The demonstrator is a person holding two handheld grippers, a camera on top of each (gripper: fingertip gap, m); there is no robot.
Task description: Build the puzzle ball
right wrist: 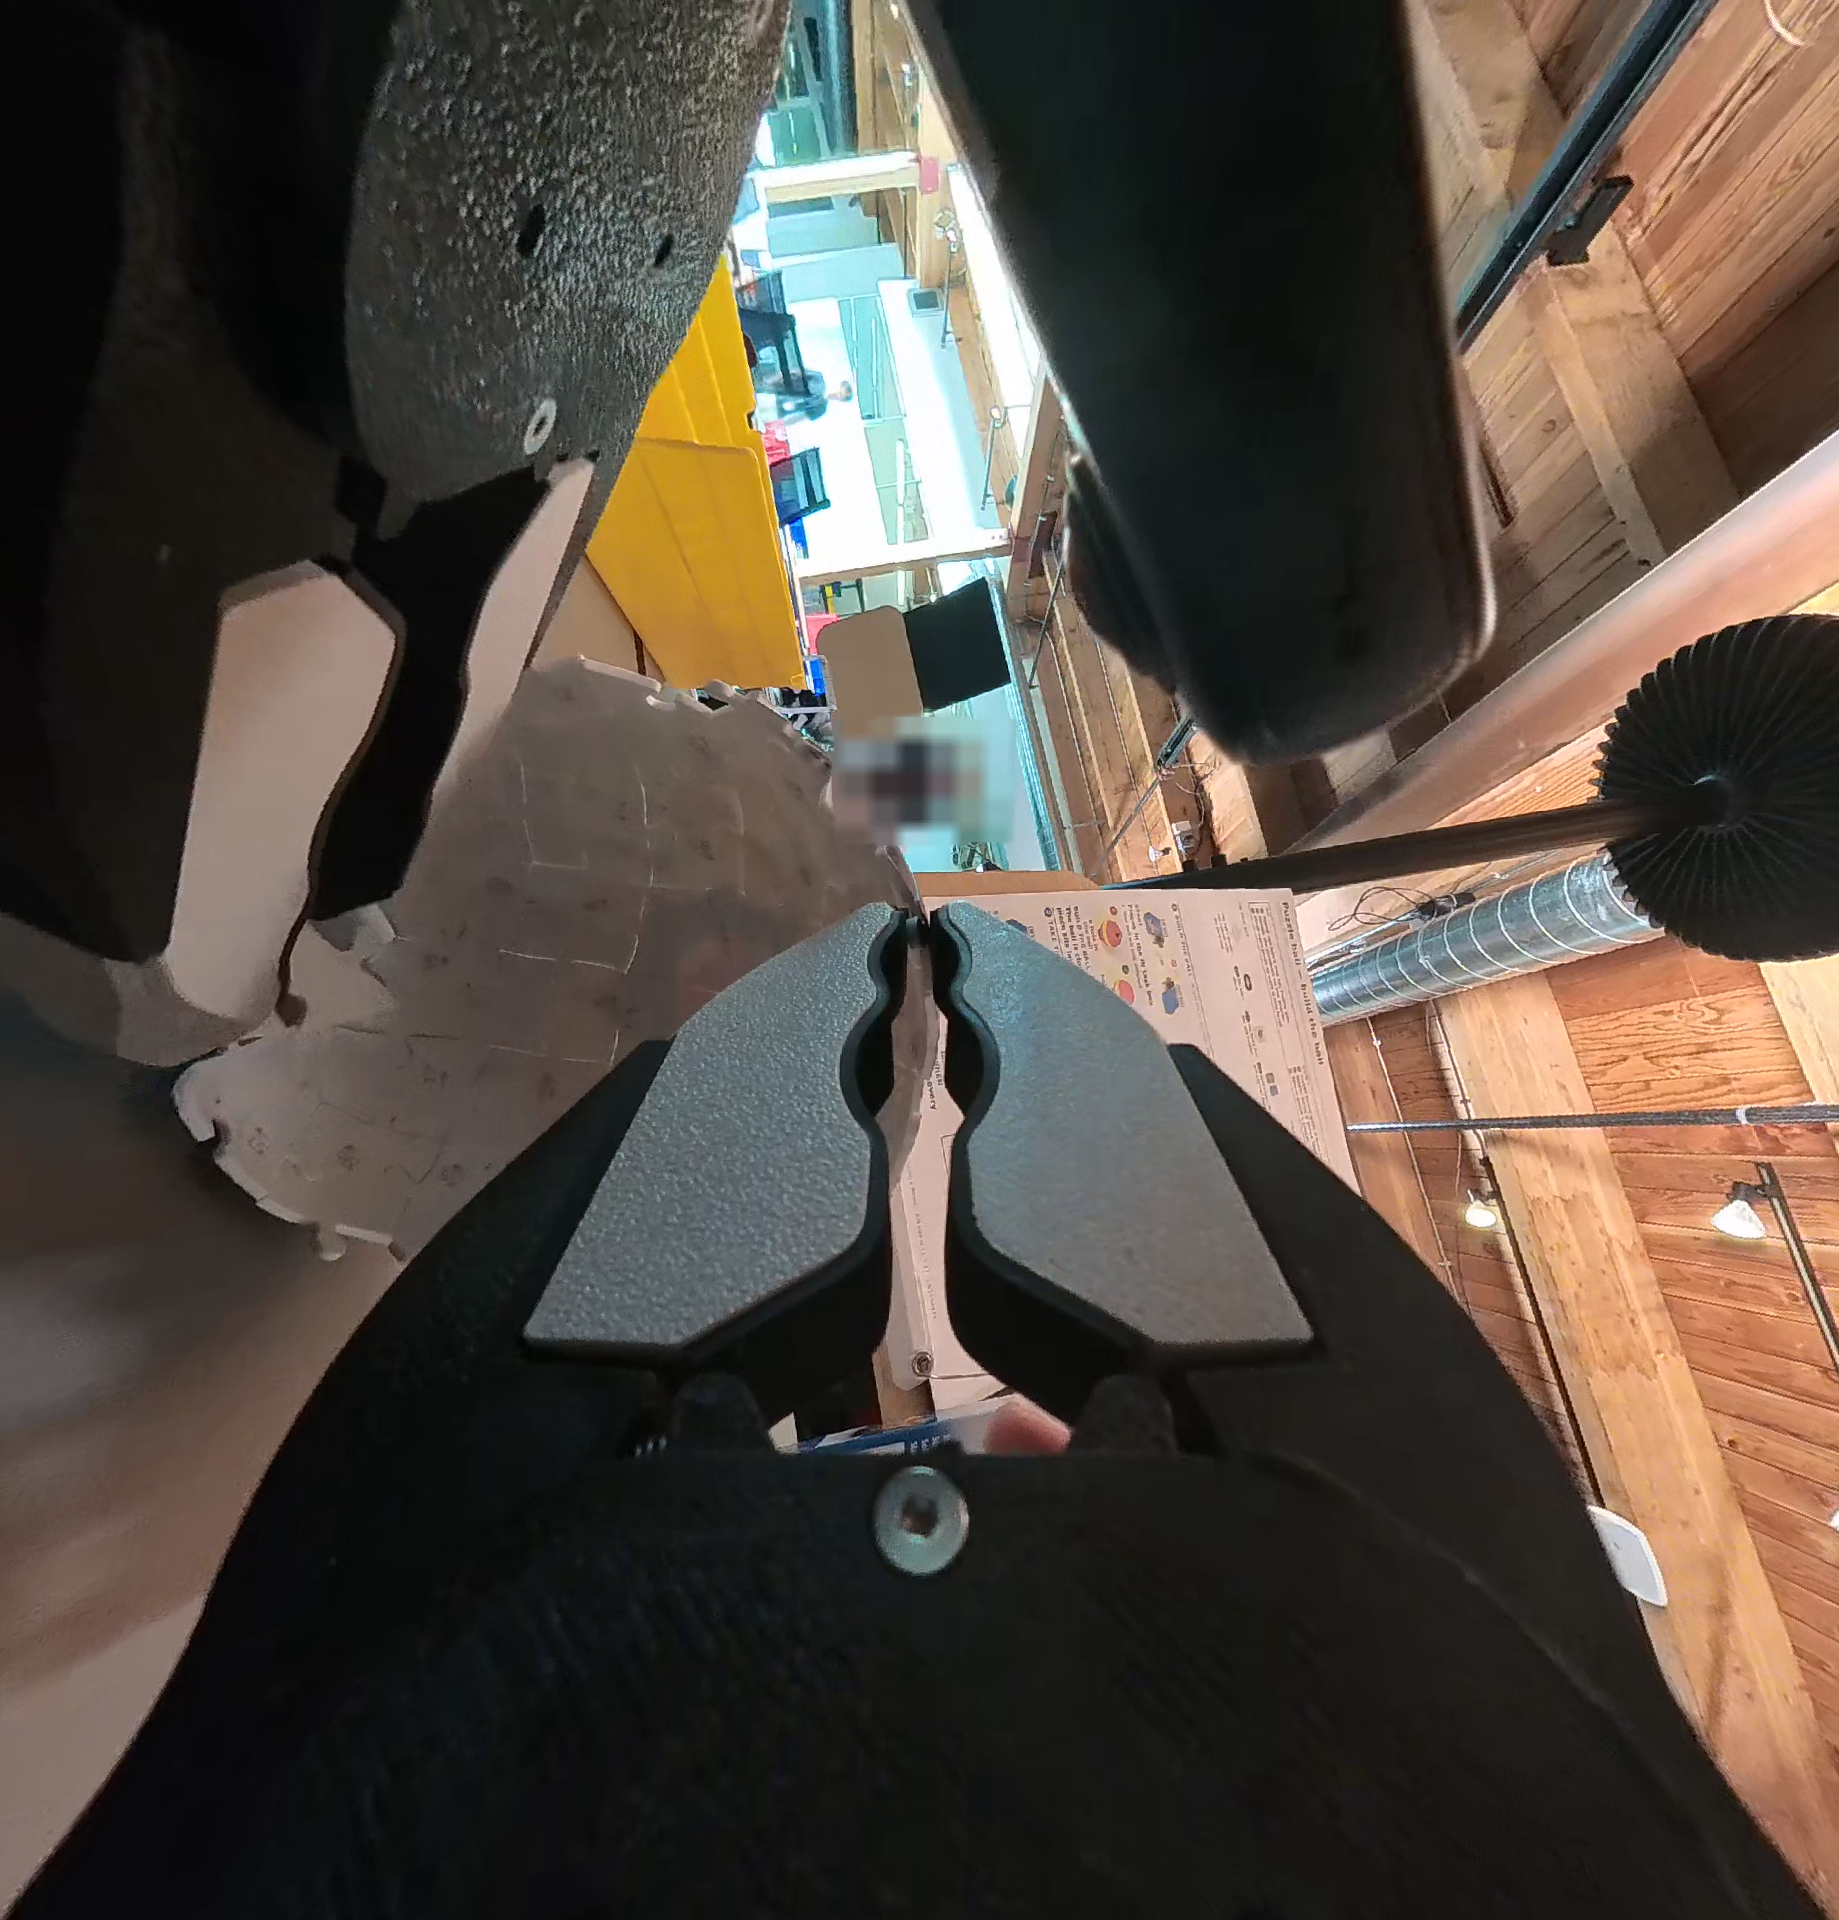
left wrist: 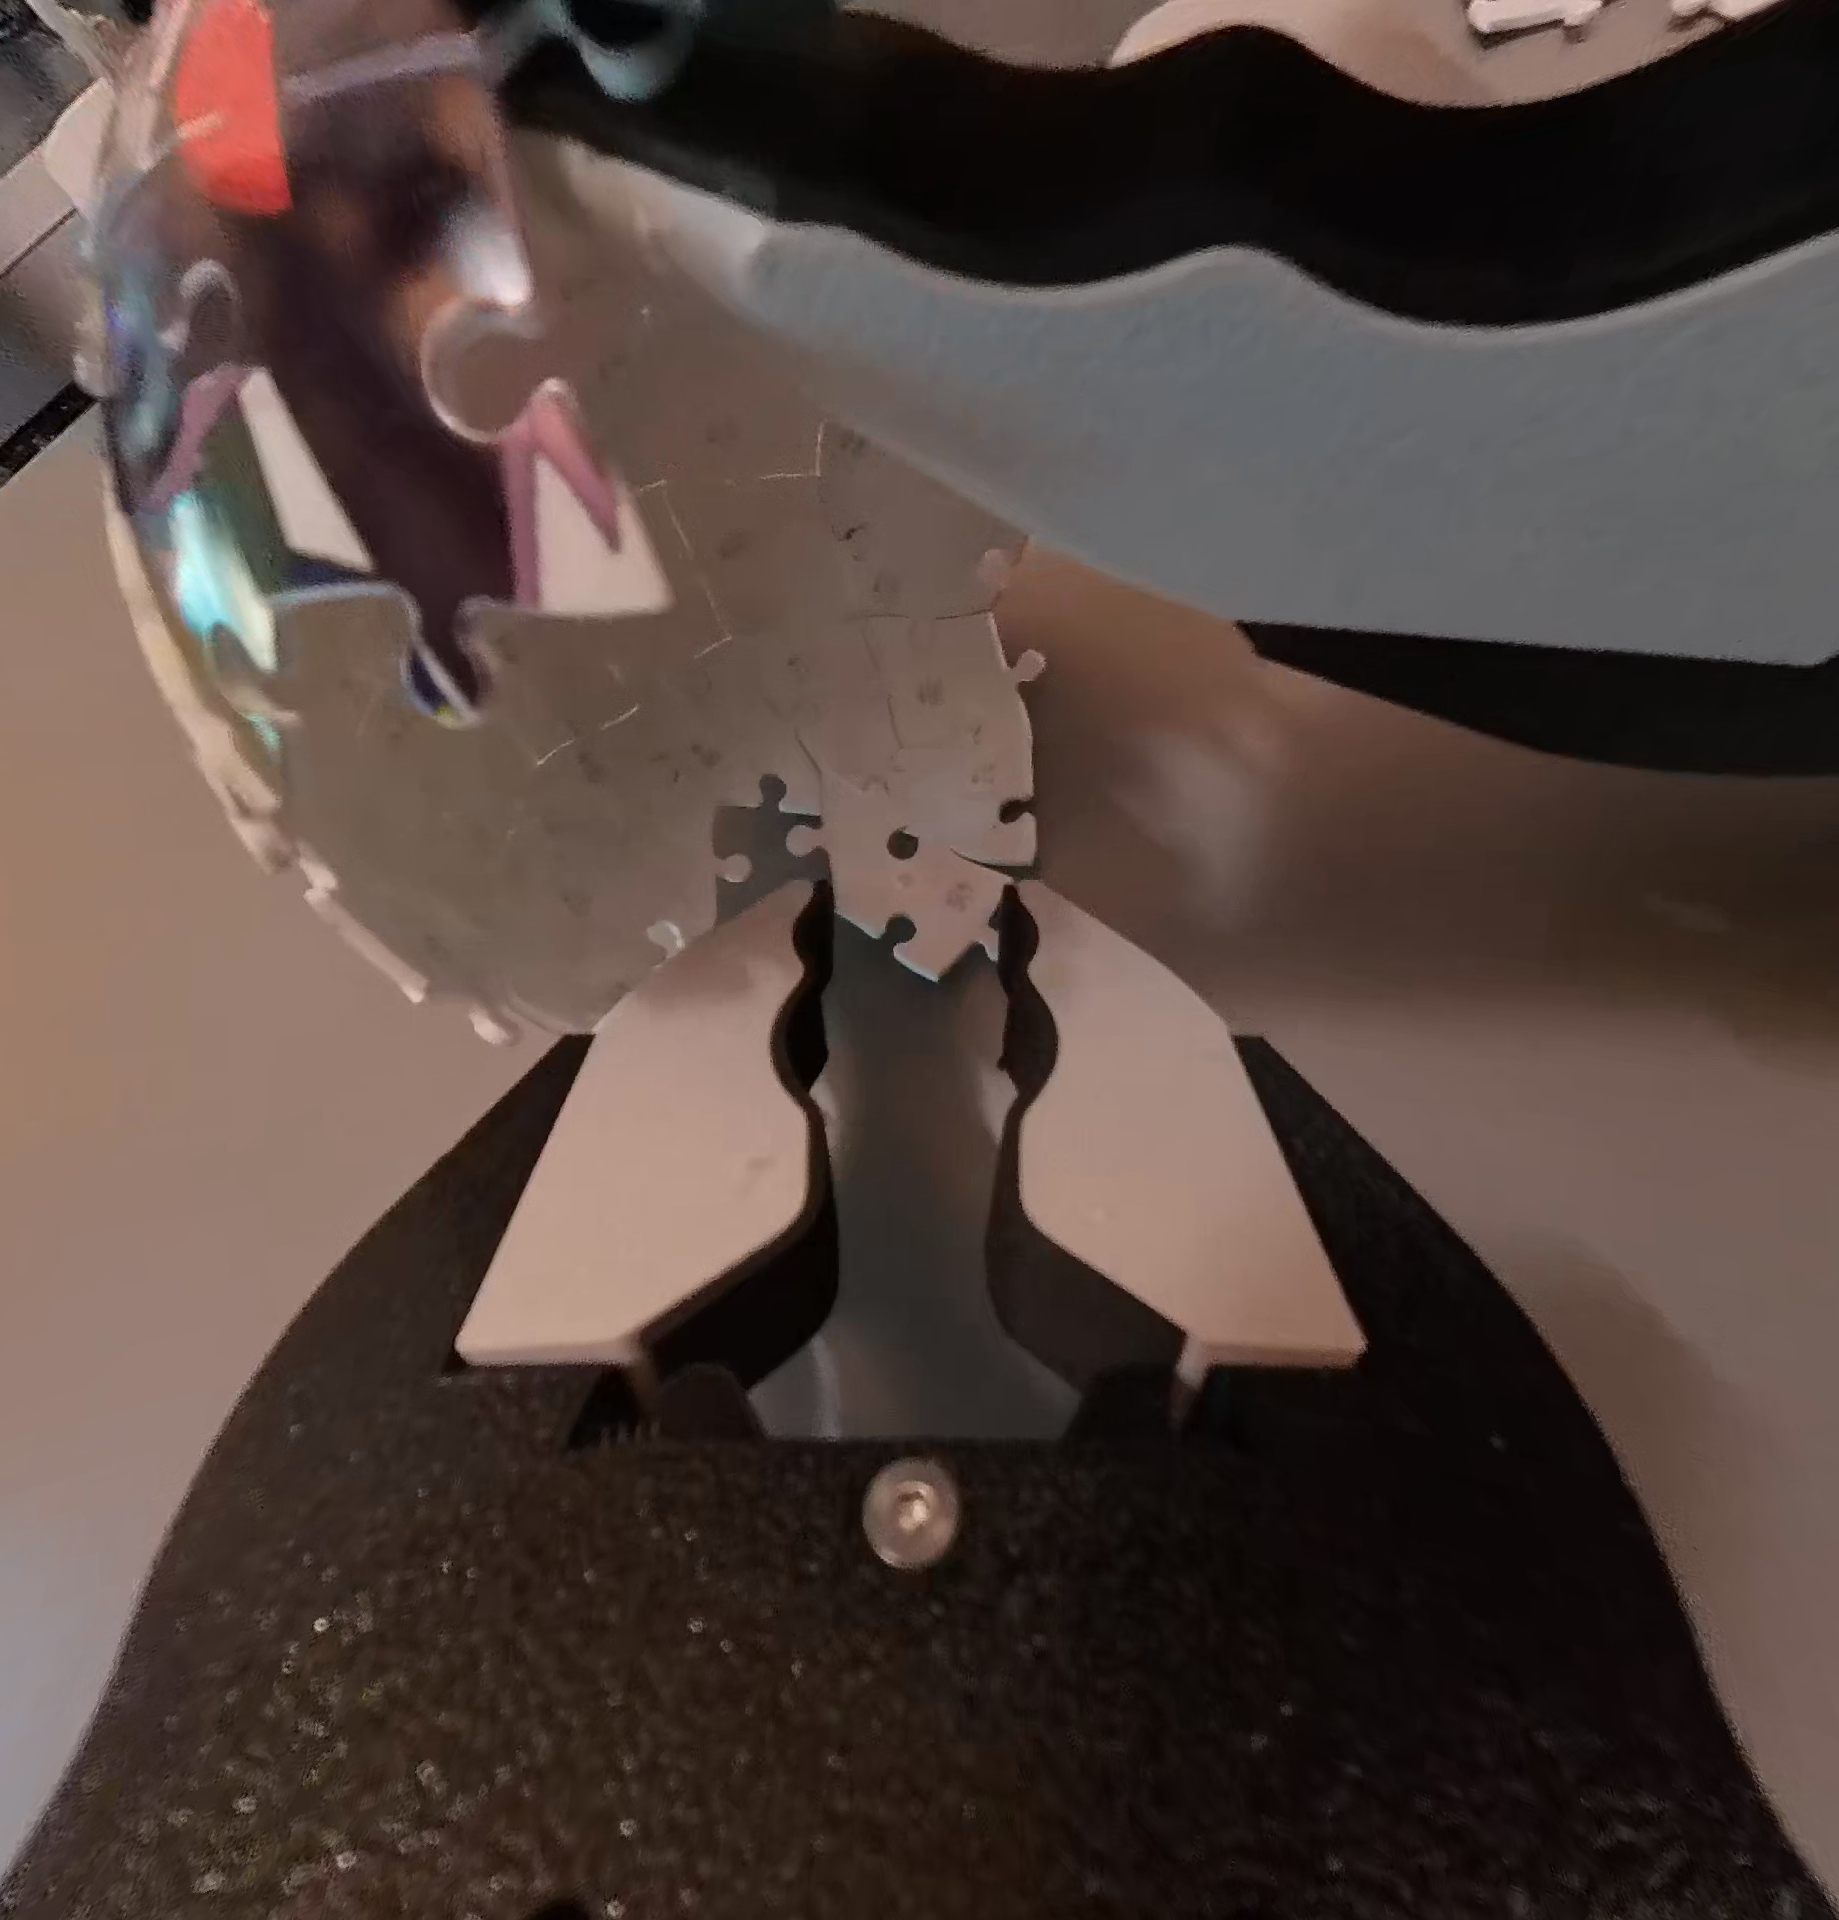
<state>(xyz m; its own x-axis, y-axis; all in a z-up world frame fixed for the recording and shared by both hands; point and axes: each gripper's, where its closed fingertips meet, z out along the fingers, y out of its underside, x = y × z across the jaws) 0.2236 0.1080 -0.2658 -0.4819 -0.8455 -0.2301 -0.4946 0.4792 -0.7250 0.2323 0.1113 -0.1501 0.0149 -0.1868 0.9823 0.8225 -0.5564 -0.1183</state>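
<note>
Right gripper (right wrist: 923,914) pinching puzzle ball (right wrist: 582,831) edge, left gripper (left wrist: 910,904) parted around its rim

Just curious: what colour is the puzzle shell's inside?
Plain pale grey; the puzzle shell shows best in the left wrist view.

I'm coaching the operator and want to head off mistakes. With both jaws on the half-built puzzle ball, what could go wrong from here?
1. The right gripper pinches only the thin rim of the puzzle shell; it may slip or flex.
2. The left gripper is around a single edge piece; pulling could unlock it from its neighbours.
3. The shell hangs above the table; a drop might scatter pieces.
</note>
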